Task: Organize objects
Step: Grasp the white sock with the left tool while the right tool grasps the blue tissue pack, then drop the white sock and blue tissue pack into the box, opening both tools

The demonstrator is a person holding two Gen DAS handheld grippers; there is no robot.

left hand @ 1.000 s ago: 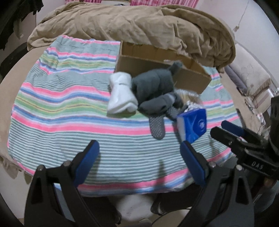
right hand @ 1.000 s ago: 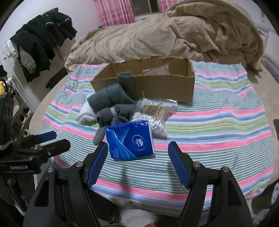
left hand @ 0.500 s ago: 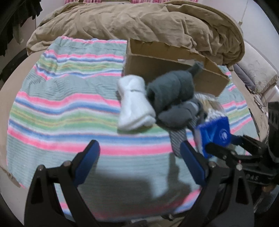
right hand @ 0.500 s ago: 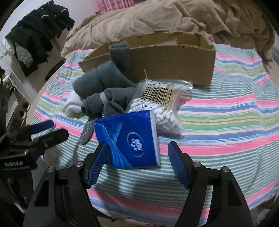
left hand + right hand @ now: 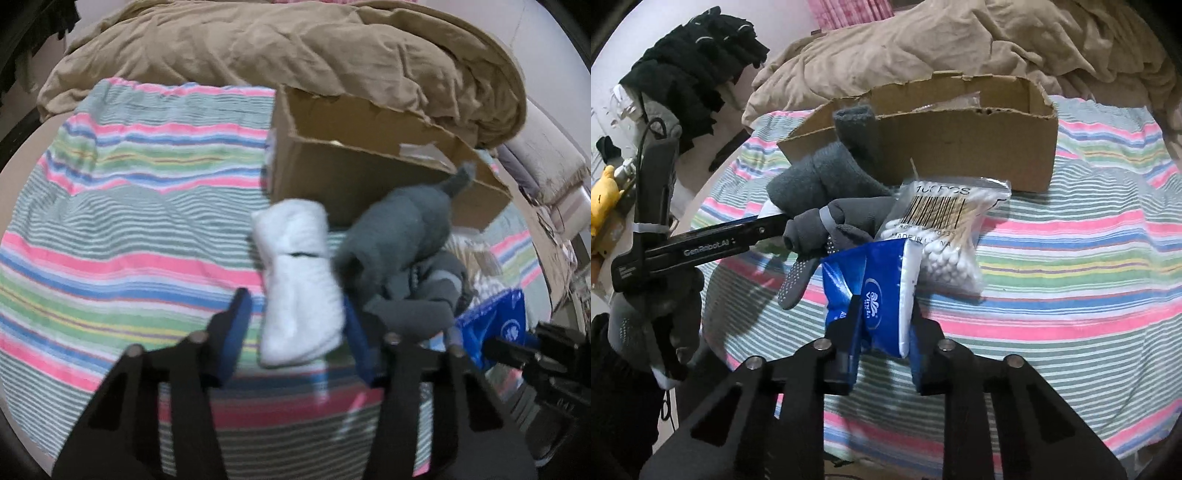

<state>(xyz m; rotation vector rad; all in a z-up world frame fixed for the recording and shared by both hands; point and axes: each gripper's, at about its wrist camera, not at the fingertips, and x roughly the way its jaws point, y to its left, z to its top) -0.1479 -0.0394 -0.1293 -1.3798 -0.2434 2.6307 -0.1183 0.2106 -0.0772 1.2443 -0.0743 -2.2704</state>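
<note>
The right tool (image 5: 882,325) is pinching a blue tissue pack (image 5: 875,291), its two blue-padded fingers pressed against the pack's sides near the lower end, so the pack stands tilted above the striped blanket (image 5: 1071,266). The left tool (image 5: 295,332) has its fingers set either side of a rolled white sock (image 5: 299,280); the right pad touches the sock while a sliver of blanket shows by the left one, so a full grip cannot be told. Just right of the white sock lies a heap of grey socks (image 5: 402,243), one with dotted grip sole showing in the right wrist view. Just beyond the tissue pack, touching it, rests a clear bag of cotton swabs (image 5: 945,236) with a barcode on top. Farther back an open cardboard box (image 5: 960,147) sits on the blanket, one grey sock leaning against its near wall. Behind the box a rumpled tan duvet (image 5: 295,51) covers the far part of the bed. At the far left, dark clothes (image 5: 698,70) hang in a pile, and a yellow toy (image 5: 604,192) sits at the left edge.
</note>
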